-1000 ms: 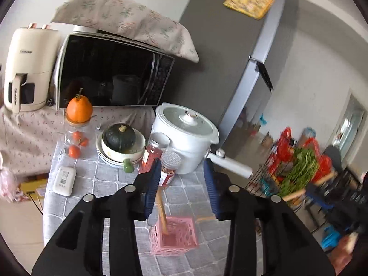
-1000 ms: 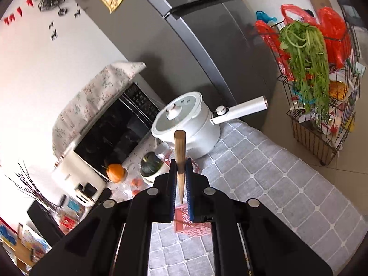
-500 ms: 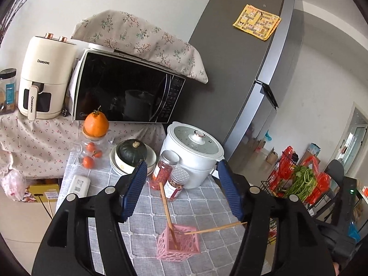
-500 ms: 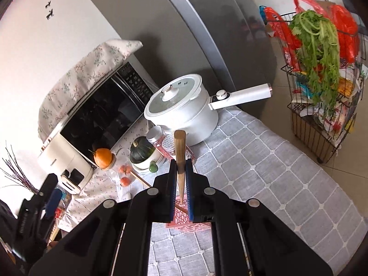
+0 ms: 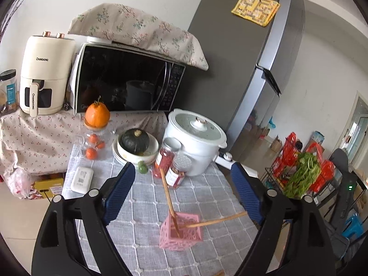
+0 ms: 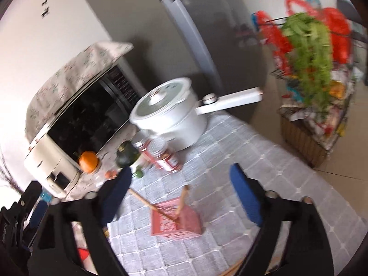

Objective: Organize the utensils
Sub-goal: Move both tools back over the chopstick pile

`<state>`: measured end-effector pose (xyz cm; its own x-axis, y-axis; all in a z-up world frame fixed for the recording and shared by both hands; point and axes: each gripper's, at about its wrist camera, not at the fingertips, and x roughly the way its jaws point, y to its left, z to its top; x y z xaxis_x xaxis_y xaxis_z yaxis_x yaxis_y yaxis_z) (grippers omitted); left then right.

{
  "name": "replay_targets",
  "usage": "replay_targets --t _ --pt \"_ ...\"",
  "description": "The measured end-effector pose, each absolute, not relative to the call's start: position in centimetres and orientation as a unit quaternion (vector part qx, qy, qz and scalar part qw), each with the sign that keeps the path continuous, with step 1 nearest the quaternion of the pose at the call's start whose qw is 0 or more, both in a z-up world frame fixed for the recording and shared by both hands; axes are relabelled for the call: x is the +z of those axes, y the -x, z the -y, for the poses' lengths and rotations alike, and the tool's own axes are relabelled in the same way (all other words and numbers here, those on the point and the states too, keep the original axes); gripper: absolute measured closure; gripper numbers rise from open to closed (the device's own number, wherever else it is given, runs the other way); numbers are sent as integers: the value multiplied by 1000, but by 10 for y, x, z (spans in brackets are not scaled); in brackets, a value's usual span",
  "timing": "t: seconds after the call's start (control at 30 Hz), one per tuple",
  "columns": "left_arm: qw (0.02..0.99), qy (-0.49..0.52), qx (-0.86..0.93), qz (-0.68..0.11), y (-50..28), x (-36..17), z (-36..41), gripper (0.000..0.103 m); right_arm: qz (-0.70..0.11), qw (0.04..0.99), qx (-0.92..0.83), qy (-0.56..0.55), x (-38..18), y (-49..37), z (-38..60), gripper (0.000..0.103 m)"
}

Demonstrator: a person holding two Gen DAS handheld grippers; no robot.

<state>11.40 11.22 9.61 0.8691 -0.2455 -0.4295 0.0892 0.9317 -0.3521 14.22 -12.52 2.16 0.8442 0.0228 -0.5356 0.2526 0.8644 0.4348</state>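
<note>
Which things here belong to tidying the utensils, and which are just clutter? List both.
Job: pink basket; two wooden chopsticks in it.

Clutter: white pot; spice jars; squash bowl; orange; microwave; air fryer.

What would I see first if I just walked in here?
Probably the pink basket near the front of the grey checked table, with two wooden sticks poking out. Behind it sit a big white pot and an orange atop a jar.
</note>
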Motion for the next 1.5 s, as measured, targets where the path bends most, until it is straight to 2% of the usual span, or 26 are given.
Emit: replay_targets --t 0.1,0.23,0.37,0.47,0.57,0.63,0.67,0.73,0.8,0.97,1.5 --pt "947 159 -94 -263 -109 90 -102 8 -292 921 -80 -245 14 -127 142 12" --pt "942 131 -106 -292 -99 78 -79 7 -334 896 -111 -271 -16 -98 180 9" --pt "927 59 -136 -344 -91 49 -38 7 -391 858 -149 -297 -62 -71 213 9" --pt "888 -33 -169 -427 -92 -2 9 7 -444 809 -134 -361 -94 -66 233 9" --pt "853 -103 -190 -474 -90 -53 50 8 -469 770 -88 -424 -112 -62 245 9" --pt "834 -123 -195 -501 -94 -77 63 17 -471 769 -84 -424 -113 -59 248 9" --pt "819 -123 -204 -523 -98 -89 68 28 -472 771 -88 -417 -113 -57 249 9" --pt "796 -111 -212 -556 -106 -105 70 40 -479 771 -86 -410 -114 -55 250 9" --pt "781 -97 -214 -579 -114 -117 69 49 -489 764 -73 -414 -117 -55 252 9" --pt "773 -88 -208 -593 -123 -125 65 59 -500 748 -43 -434 -123 -55 251 9" --pt "760 -106 -212 -605 -124 -139 75 66 -518 742 -37 -425 -131 -63 235 9"
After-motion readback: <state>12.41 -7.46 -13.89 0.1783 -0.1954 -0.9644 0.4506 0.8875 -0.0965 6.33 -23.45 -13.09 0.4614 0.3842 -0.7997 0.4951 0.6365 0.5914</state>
